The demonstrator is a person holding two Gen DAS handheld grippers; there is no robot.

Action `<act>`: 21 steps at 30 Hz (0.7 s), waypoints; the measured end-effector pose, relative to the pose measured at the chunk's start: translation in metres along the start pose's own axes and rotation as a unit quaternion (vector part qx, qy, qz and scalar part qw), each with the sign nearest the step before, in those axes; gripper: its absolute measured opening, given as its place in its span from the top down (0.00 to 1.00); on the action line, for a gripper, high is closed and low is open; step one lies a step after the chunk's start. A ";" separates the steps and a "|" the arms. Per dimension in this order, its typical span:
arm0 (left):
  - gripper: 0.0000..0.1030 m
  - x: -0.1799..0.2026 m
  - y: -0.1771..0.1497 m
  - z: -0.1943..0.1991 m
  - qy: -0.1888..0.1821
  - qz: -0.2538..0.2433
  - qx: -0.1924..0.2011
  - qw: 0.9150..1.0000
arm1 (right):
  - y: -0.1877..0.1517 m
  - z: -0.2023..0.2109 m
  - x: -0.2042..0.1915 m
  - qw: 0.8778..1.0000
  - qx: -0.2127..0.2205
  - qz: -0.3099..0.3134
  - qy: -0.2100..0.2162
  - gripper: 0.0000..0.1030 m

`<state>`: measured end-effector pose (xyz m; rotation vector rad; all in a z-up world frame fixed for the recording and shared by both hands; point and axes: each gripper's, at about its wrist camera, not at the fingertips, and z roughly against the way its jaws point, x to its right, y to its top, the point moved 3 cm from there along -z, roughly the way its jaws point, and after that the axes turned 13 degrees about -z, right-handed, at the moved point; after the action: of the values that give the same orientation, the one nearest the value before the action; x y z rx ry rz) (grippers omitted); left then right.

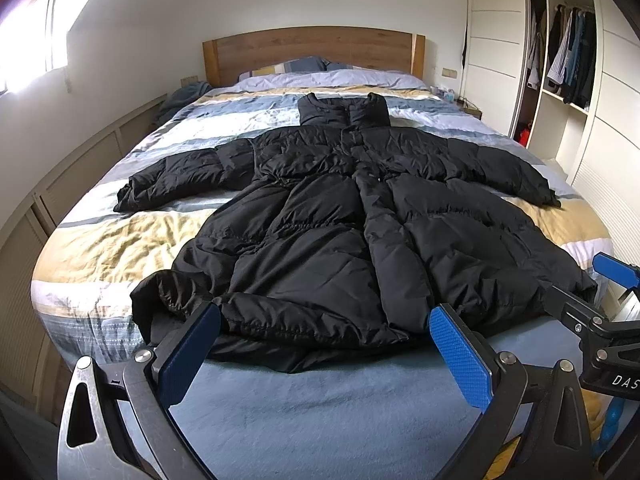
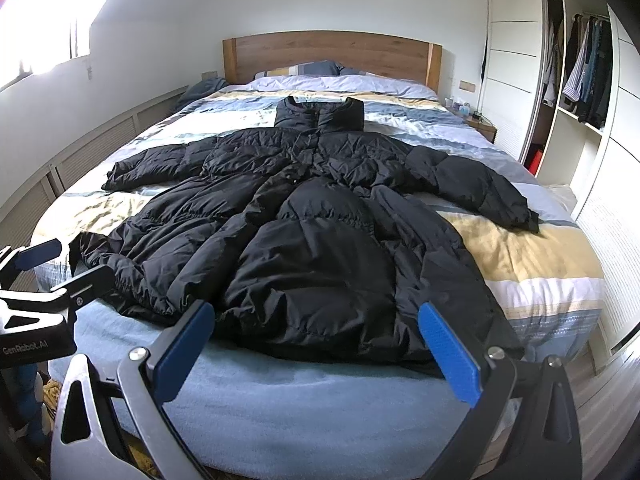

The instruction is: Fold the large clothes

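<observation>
A long black puffer coat [image 1: 332, 216] lies spread flat, front up, on the bed, with its collar toward the headboard and both sleeves stretched out; it also shows in the right wrist view [image 2: 304, 220]. My left gripper [image 1: 324, 316] is open and empty, just above the coat's hem near its left half. My right gripper [image 2: 316, 316] is open and empty, just above the hem's right half. Each gripper shows in the other's view, the right one at the edge of the left wrist view [image 1: 600, 304] and the left one at the edge of the right wrist view [image 2: 48, 276].
The bed [image 1: 100, 248] has a striped blue, white and yellow cover and a blue blanket [image 1: 320, 412] at its foot. A wooden headboard [image 1: 312, 50] and pillows are at the far end. An open wardrobe [image 1: 568, 60] with hanging clothes stands on the right, low cabinets on the left.
</observation>
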<state>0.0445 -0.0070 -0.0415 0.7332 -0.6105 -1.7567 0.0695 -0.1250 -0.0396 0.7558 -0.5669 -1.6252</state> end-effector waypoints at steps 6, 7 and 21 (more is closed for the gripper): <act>0.00 -0.001 -0.001 -0.004 -0.003 0.001 -0.005 1.000 | 0.000 -0.003 0.002 1.000 -0.004 -0.002 0.000 0.00; 0.00 -0.001 -0.001 -0.005 -0.003 0.001 -0.006 1.000 | 0.001 -0.004 0.003 1.000 -0.004 -0.003 0.001 0.00; 0.00 -0.001 -0.002 -0.018 -0.016 0.001 -0.022 1.000 | 0.001 -0.017 0.007 1.000 -0.018 -0.006 -0.003 0.00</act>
<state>0.0569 -0.0063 -0.0546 0.6744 -0.5913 -1.7769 0.0822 -0.1313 -0.0521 0.7289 -0.5378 -1.6459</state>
